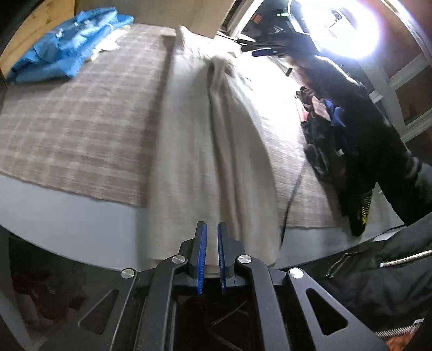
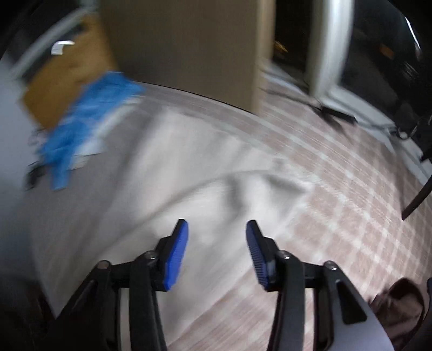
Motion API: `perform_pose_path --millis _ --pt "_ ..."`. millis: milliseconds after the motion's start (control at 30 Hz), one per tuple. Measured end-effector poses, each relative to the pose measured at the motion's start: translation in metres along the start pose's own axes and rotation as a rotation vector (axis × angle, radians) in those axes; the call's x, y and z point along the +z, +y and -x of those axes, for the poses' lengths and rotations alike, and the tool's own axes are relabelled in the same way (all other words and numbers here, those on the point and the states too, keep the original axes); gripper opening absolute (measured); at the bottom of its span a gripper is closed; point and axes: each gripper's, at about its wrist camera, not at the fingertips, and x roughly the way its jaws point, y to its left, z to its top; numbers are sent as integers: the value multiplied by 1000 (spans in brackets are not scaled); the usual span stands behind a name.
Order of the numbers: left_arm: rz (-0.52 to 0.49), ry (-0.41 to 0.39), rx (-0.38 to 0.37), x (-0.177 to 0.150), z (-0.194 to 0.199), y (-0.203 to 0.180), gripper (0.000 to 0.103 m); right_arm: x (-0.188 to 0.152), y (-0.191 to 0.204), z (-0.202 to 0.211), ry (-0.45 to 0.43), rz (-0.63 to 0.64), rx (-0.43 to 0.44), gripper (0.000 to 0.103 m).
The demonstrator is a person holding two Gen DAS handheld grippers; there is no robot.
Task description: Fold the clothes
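A long cream-white garment [image 1: 205, 140] lies lengthwise on the checked bedcover [image 1: 81, 121], its near end hanging over the front edge. My left gripper [image 1: 212, 229] is at that near end, its blue pads nearly closed with a narrow gap and white cloth between them. In the right wrist view, which is motion-blurred, the same white garment [image 2: 162, 175] spreads below my right gripper [image 2: 216, 229], which is open and empty above it. A wrinkled corner of the garment [image 2: 272, 183] lies just ahead of the right gripper's fingers.
A blue garment [image 1: 67, 48] is heaped at the far left of the bed and shows in the right wrist view [image 2: 86, 113]. A pile of dark clothes [image 1: 332, 140] lies on the right side. A bright lamp [image 1: 345, 24] glares at the far right. A brown garment [image 2: 399, 305] lies near the right gripper.
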Motion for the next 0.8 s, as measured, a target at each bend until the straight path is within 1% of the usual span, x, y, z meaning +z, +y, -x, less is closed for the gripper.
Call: perform_pose_path --millis 33,67,133,167,267,300,333,367,467,533,567,600,700,767,800 --pt "-6 -1 -4 2 3 4 6 -7 19 5 -2 44 32 40" --pt "-14 -3 -10 4 5 8 6 -13 39 3 9 87 38 38" --pt "-48 0 -27 8 6 14 6 -18 69 -14 48 124 29 36" --pt "-71 4 -37 10 6 16 6 -19 77 -24 62 126 27 31" --pt "-142 24 -70 13 9 27 6 -21 101 -64 95 129 -68 30" --pt "-165 32 -83 13 10 32 6 -21 111 -64 80 156 -123 30" --pt "-189 41 -96 14 12 36 6 -20 117 -62 93 159 -158 30" --pt "-213 50 -108 15 14 41 6 -20 120 -52 104 132 -178 30" --pt "-284 76 -146 17 18 54 6 -36 118 8 57 -24 -95 31" --pt "-327 96 -166 17 19 62 9 -62 118 54 9 -118 -89 36" --pt "-344 107 -171 17 18 66 10 -80 121 74 -15 -154 -109 43" --pt "-362 119 -177 16 17 69 11 -99 123 93 -37 -190 -129 46" --pt "-374 176 -225 14 -2 71 11 -177 138 117 -24 -322 -147 46" --pt "-369 210 -235 14 -18 67 13 -212 152 106 10 -372 -140 46" --pt "-368 225 -237 13 -24 65 18 -229 159 101 27 -396 -136 46"
